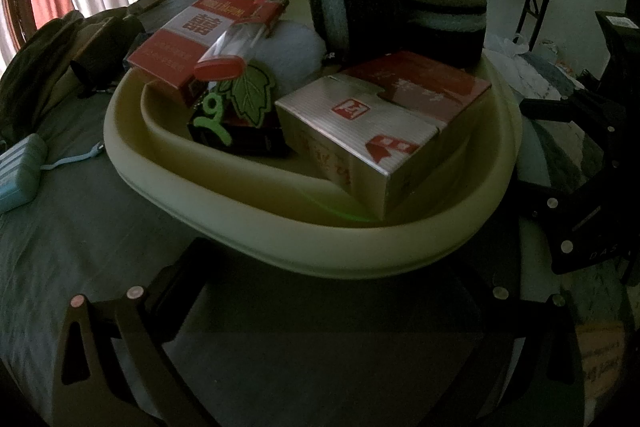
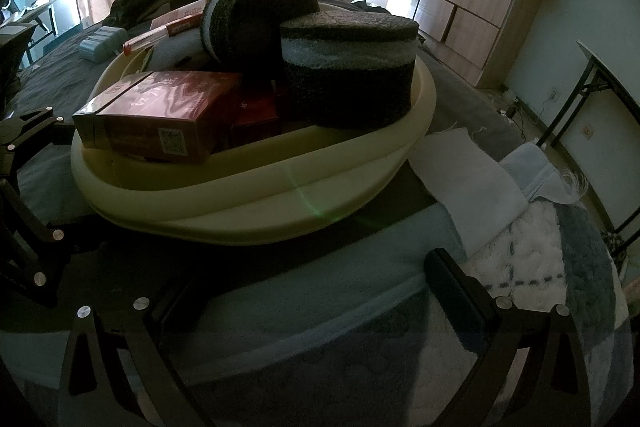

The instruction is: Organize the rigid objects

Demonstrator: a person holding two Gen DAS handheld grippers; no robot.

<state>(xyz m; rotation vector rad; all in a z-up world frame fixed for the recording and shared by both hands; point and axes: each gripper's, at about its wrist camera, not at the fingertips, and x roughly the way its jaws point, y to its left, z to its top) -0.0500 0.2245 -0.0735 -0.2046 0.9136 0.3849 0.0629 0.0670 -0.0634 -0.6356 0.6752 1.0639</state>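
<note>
Both tools stand spread and empty: the left gripper [image 1: 320,291] and right gripper [image 2: 316,291] sit just short of the basin [image 1: 280,227] on the bed. Inside it, the nearest box [image 1: 360,143] looks light, stiff and slick-faced; pinching its flat sides seems safest. Behind it, the sponge rolls [image 2: 348,75] would squash.

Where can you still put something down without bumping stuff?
Bare grey sheet lies between the pale oval basin, the small light-blue case and the open left claw. Inside the basin it is crowded: boxes and black round sponges piled together.
</note>
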